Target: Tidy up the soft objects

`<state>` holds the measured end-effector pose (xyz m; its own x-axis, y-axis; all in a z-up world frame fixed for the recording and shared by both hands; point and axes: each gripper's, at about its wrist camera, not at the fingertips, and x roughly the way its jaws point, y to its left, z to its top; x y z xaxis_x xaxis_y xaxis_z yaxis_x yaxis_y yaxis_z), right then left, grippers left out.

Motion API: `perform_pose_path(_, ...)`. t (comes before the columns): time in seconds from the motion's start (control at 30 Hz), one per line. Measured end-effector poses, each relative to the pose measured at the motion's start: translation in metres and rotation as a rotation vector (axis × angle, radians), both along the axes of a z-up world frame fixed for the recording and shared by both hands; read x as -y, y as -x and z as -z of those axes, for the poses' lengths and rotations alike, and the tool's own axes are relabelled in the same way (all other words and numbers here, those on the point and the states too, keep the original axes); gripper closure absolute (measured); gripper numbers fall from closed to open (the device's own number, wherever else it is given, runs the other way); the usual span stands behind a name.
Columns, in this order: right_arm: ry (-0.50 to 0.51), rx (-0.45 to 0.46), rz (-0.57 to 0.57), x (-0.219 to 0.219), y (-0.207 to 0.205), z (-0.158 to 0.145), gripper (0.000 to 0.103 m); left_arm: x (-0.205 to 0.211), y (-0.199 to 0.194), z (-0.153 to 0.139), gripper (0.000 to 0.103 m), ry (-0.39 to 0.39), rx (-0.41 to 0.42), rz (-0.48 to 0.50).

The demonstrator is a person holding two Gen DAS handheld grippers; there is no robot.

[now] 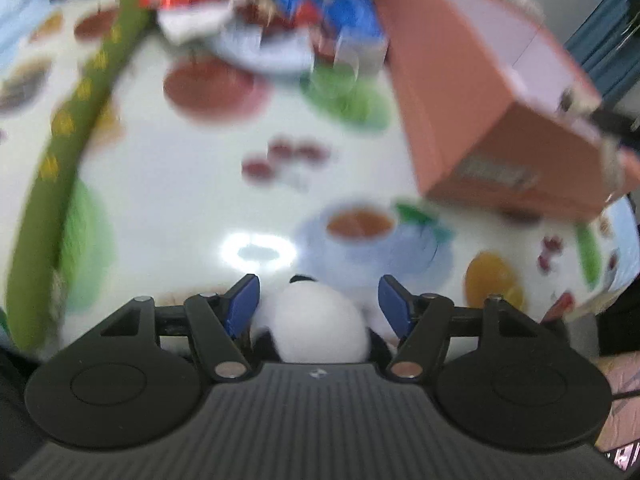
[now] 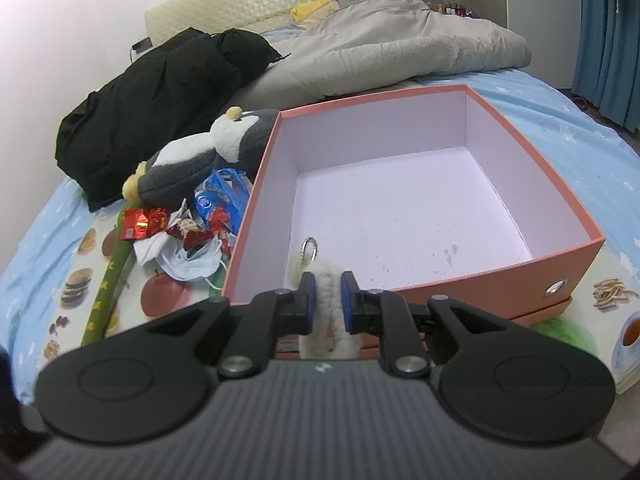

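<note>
Right wrist, tool [image 2: 328, 300] pinching fluffy cream keychain plush [image 2: 327, 312], smooth-walled square box [image 2: 256, 200]

A black jacket [image 2: 160, 108] is lying crumpled far left on the bed; a grey quilt [image 2: 400, 52] is bunching up beyond it; near left, crumpled wrappers [image 2: 180, 228] are littering the food-printed cloth [image 2: 80, 280]; teal curtains [image 2: 608, 40] are hanging far right.

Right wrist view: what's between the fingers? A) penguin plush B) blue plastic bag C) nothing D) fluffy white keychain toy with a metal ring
D: the right gripper is closed on a fluffy white keychain toy, its metal ring hanging over the open orange box.
</note>
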<state>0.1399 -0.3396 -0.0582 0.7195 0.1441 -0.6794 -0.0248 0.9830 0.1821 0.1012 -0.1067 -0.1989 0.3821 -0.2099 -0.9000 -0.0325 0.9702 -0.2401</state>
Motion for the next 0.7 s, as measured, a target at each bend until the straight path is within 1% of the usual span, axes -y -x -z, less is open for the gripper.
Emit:
perform_pose_path(0.03,0.0,-0.001,0.0,0.0,0.0,0.001,0.086,0.001,0.003,0.006,0.033,-0.002,-0.007,0.007)
perform_pose_path(0.07,-0.002,-0.004,-0.002,0.0,0.001,0.002,0.086,0.004,0.008,0.007,0.034,-0.023,0.015,0.021)
perform_pose_path(0.13,-0.003,-0.008,-0.006,-0.001,0.003,0.003,0.086,0.011,0.013,0.006,0.044,-0.079,0.032,0.064)
perform_pose_path(0.2,-0.002,-0.01,-0.012,-0.002,0.004,0.005,0.086,0.011,0.015,0.006,0.059,-0.091,0.038,0.071)
perform_pose_path(0.27,-0.006,-0.014,-0.014,-0.003,0.005,0.006,0.086,0.01,0.014,0.005,0.07,-0.086,0.04,0.074)
perform_pose_path(0.3,-0.007,-0.017,-0.015,-0.004,0.005,0.007,0.086,0.008,0.014,0.005,0.071,-0.077,0.038,0.072)
perform_pose_path(0.4,-0.006,-0.019,-0.023,-0.005,0.005,0.008,0.086,0.004,0.014,0.0,0.071,-0.04,0.038,0.09)
perform_pose_path(0.47,-0.005,-0.019,-0.032,-0.006,0.006,0.008,0.086,0.002,0.016,-0.001,0.071,-0.003,0.01,0.107)
perform_pose_path(0.53,-0.006,-0.02,-0.044,-0.006,0.007,0.007,0.086,0.001,0.02,0.0,0.071,0.034,-0.023,0.156)
perform_pose_path(0.57,-0.006,-0.021,-0.049,-0.007,0.007,0.007,0.086,0.001,0.023,0.001,0.071,0.04,-0.044,0.189)
perform_pose_path(0.63,-0.005,-0.02,-0.058,-0.007,0.008,0.006,0.086,0.001,0.028,0.005,0.07,0.017,-0.067,0.257)
perform_pose_path(0.7,-0.002,-0.02,-0.074,-0.008,0.008,0.005,0.086,0.003,0.033,0.012,0.07,-0.018,-0.115,0.359)
